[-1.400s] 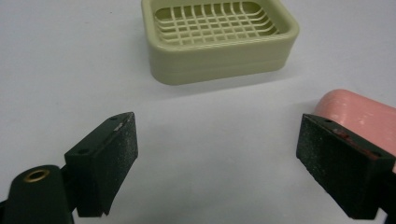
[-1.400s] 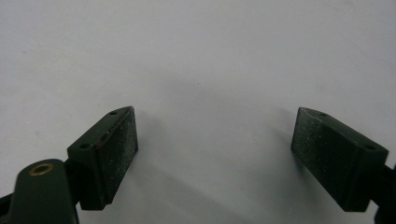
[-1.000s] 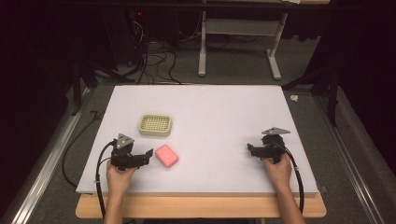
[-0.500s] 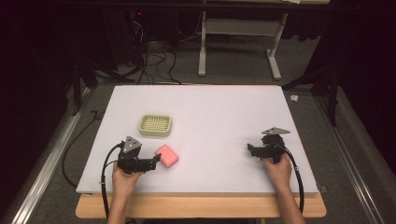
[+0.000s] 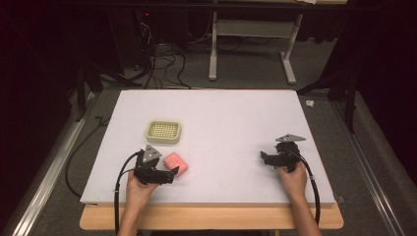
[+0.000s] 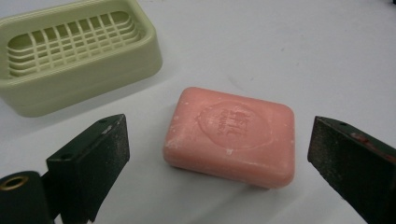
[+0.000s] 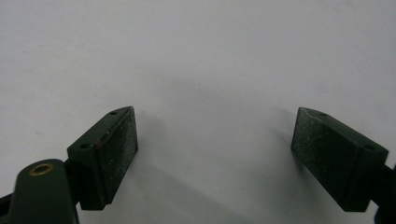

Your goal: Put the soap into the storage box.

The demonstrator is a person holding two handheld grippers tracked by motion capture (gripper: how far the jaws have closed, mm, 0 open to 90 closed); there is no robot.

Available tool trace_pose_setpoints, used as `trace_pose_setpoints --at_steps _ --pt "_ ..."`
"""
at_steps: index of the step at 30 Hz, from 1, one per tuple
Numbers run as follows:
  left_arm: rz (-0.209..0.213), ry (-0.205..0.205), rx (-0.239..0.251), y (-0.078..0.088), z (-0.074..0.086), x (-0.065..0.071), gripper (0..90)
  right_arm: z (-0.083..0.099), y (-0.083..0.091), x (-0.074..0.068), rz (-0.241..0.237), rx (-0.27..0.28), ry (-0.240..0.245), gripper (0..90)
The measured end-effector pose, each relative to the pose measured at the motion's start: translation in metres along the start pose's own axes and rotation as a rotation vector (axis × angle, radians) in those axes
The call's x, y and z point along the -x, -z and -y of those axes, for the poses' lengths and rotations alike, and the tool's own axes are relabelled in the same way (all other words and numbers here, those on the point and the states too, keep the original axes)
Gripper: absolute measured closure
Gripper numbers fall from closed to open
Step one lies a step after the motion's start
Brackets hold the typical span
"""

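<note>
Pink soap bar [image 6: 229, 135] lying flat on the white table [image 5: 231, 118], just in front of the green soap dish [image 6: 74, 51], between the spread jaws of the left gripper [image 6: 219, 154], untouched. Right gripper [image 7: 215, 154], jaws apart, over bare table well to the right.
</note>
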State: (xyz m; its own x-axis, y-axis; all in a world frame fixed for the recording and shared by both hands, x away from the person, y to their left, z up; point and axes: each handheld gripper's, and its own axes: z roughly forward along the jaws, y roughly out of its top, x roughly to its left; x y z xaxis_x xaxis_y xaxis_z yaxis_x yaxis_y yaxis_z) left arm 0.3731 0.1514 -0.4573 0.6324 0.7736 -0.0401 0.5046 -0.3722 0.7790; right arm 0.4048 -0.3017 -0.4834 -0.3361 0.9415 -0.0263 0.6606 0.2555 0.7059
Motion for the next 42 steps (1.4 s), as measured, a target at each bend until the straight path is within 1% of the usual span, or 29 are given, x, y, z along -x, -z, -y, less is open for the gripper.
trace_pose_setpoints --at_steps 4,7,8,13,16,19,24,28,32,42 --pt "0.006 -0.011 -0.015 -0.006 0.000 0.002 5.8 0.000 0.000 0.000 0.000 0.000 0.000 15.2" --pt "-0.006 -0.028 -0.046 -0.012 0.000 0.004 5.4 0.000 0.000 0.000 0.000 0.000 0.000 15.2" --pt "-0.003 -0.031 -0.055 -0.014 0.000 0.004 5.1 0.000 0.000 0.000 0.000 0.000 0.000 15.2" --pt "0.008 -0.050 -0.065 -0.023 0.001 0.006 4.9 0.000 0.000 0.000 0.000 0.000 0.001 15.2" --pt "0.021 -0.056 -0.086 -0.029 0.002 0.006 4.8 0.000 0.000 0.000 0.000 0.000 0.001 15.2" --pt "0.024 -0.054 -0.095 -0.032 0.002 0.005 4.9 0.000 0.000 0.000 0.000 0.000 0.001 15.2" --pt "0.021 -0.051 -0.100 -0.035 0.003 0.005 6.2 0.000 0.000 0.000 0.000 0.000 0.001 15.1" --pt "0.014 -0.060 -0.107 -0.036 0.003 0.006 9.1 0.000 0.000 0.000 0.000 0.000 0.001 15.2" --pt "0.010 -0.068 -0.113 -0.037 0.004 0.006 9.4 0.000 0.000 0.000 0.000 0.000 0.001 15.2" --pt "0.015 -0.085 -0.118 -0.036 0.004 0.007 13.1 0.000 0.000 0.000 0.000 0.000 0.001 15.2"
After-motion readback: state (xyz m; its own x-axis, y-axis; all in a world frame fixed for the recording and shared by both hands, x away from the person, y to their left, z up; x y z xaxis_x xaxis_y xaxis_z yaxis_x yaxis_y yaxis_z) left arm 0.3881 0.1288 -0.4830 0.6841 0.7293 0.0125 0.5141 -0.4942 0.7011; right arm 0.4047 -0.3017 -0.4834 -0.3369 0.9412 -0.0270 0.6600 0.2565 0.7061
